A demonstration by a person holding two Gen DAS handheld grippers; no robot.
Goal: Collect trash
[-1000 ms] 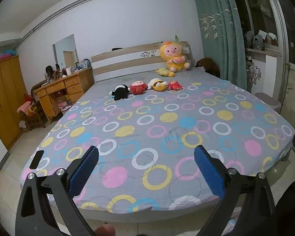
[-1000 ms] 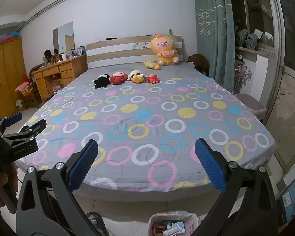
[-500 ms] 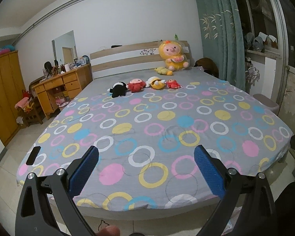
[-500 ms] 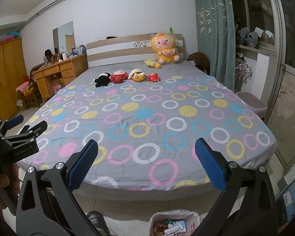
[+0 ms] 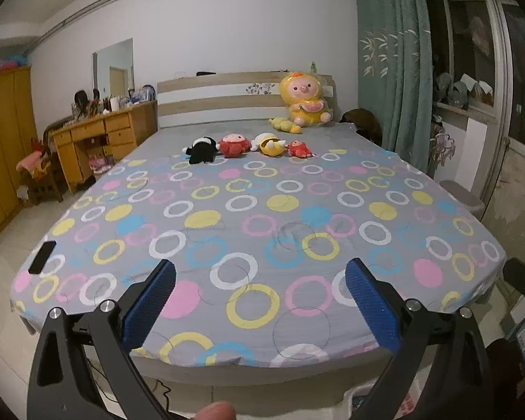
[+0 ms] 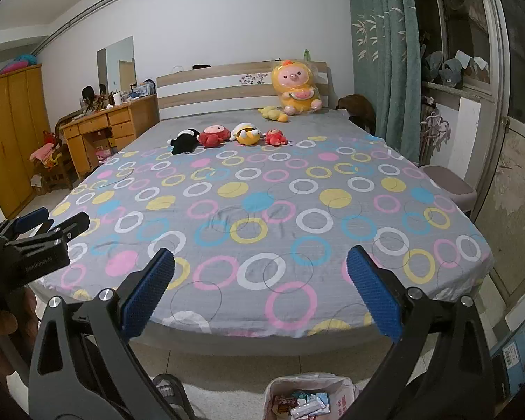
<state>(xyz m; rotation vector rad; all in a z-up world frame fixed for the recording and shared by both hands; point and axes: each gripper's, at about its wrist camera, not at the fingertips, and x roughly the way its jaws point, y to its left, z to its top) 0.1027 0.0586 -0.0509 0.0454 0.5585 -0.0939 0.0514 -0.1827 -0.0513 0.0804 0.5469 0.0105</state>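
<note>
My left gripper (image 5: 259, 285) is open and empty, held over the foot of a bed (image 5: 262, 217) with a grey sheet of coloured rings. My right gripper (image 6: 260, 273) is also open and empty, over the same bed edge. A trash bin lined with a white bag (image 6: 309, 397) stands on the floor below the right gripper, with wrappers and packets inside. The left gripper also shows at the left of the right wrist view (image 6: 43, 224). No loose trash shows on the bed.
Several plush toys (image 5: 248, 145) lie in a row near the headboard, with a big yellow one (image 5: 302, 99) behind. A dark phone (image 5: 42, 256) lies at the bed's left corner. A wooden desk (image 5: 98, 140) and wardrobe stand left; a curtain (image 5: 392, 70) and a stool (image 6: 449, 189) right.
Both grippers have drawn back a little from the bed, so more of its foot edge and the floor shows. Both jaws stay open and empty.
</note>
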